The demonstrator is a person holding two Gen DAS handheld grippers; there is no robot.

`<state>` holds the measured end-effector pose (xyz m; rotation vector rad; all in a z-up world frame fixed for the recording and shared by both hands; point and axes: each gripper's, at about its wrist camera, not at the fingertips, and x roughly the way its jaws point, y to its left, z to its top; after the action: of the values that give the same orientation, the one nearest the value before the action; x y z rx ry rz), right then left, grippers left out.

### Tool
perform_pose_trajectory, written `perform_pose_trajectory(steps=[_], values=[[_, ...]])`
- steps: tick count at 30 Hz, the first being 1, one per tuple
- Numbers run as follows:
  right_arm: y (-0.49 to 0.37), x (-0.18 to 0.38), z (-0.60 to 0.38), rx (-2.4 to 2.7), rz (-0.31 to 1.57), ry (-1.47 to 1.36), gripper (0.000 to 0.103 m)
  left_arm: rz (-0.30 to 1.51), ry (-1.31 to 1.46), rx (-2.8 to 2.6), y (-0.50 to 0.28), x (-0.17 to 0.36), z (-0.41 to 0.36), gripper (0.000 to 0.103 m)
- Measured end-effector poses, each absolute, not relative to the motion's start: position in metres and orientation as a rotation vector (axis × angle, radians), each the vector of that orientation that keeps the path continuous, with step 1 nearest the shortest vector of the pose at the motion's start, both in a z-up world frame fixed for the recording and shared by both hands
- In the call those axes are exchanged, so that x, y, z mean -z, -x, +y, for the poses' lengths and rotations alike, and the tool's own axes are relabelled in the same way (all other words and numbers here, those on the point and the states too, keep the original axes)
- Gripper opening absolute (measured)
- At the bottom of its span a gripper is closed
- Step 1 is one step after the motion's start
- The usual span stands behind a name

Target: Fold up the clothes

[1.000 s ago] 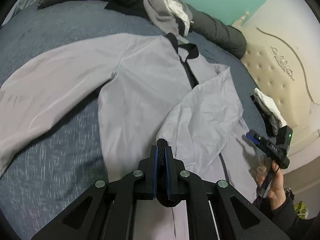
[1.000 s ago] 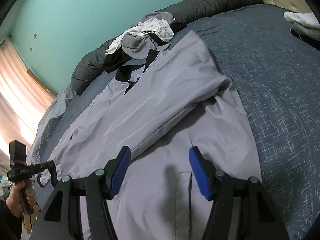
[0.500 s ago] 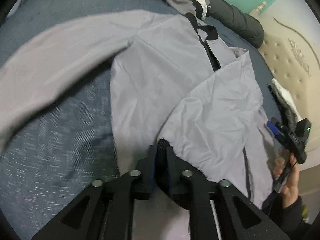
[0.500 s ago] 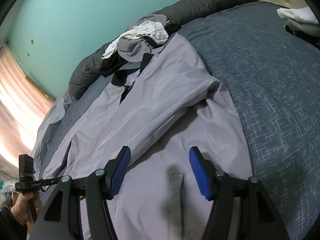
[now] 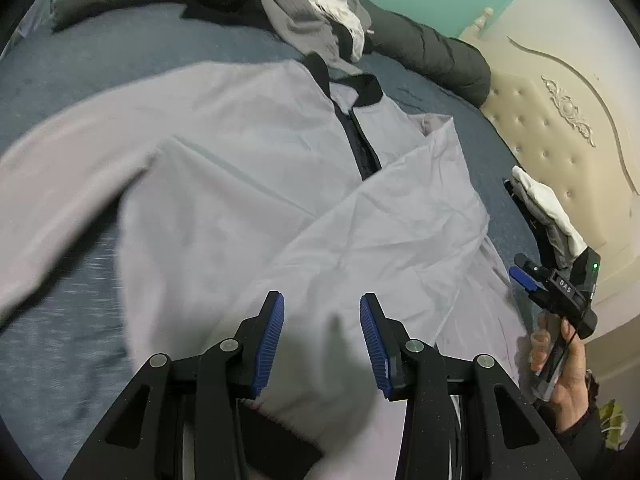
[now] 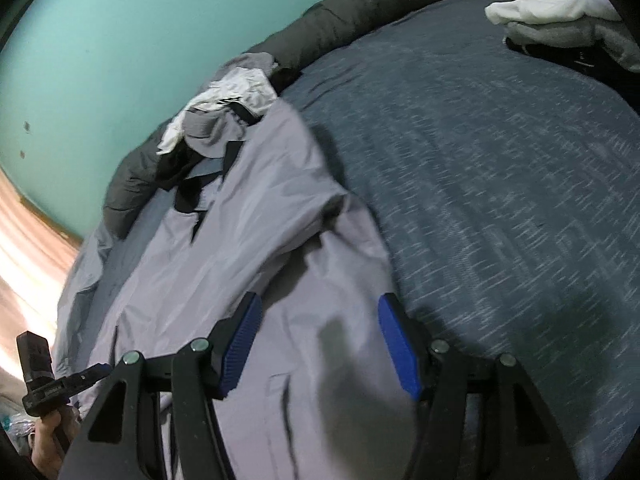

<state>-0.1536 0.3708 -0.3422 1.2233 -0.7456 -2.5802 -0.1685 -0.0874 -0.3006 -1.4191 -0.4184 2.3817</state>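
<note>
A light grey jacket (image 5: 248,168) with a black collar and zip lies front up on the blue bed (image 5: 72,344). Its right sleeve (image 5: 384,232) is folded across the chest; the left sleeve (image 5: 60,184) stretches out to the left. My left gripper (image 5: 322,332) is open and empty just above the folded sleeve's cuff end. My right gripper (image 6: 320,340) is open and empty above the jacket's lower right side (image 6: 320,280). The right gripper also shows in the left wrist view (image 5: 560,292), at the bed's right edge, and the left gripper shows in the right wrist view (image 6: 80,378).
A heap of grey, white and black clothes (image 5: 312,12) lies beyond the collar on a dark quilt roll (image 5: 432,52). A small stack of folded clothes (image 5: 548,216) sits by the cream headboard (image 5: 560,128). Bare blue bedspread (image 6: 500,200) lies right of the jacket.
My left gripper has let go of the sleeve cuff and opened; the cuff now lies on the jacket. My right gripper stays open and has shifted slightly toward the jacket's right side.
</note>
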Motion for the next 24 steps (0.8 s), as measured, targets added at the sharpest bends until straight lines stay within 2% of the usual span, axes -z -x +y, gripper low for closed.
perform_pose_trajectory(steps=[3,8,11,18,22,24], values=[[0.164,0.337,0.377,2.611,-0.669,-1.266,0.062,-0.430,1.419,-2.355,0.179,0.316,-0.078,0.043],[0.207,0.338,0.369,2.617,-0.228,-1.430,0.062,-0.426,1.399,-2.351,0.187,0.329,-0.074,0.043],[0.228,0.344,0.366,2.589,-0.104,-1.479,0.062,-0.456,1.397,-2.347,0.192,0.337,-0.077,0.043],[0.255,0.360,0.350,2.505,0.030,-1.551,0.062,-0.456,1.399,-2.353,0.194,0.352,-0.081,0.043],[0.268,0.367,0.350,2.525,-0.011,-1.547,0.062,-0.437,1.401,-2.353,0.193,0.357,-0.080,0.043],[0.272,0.369,0.347,2.551,0.042,-1.543,0.062,-0.437,1.405,-2.352,0.193,0.360,-0.079,0.043]])
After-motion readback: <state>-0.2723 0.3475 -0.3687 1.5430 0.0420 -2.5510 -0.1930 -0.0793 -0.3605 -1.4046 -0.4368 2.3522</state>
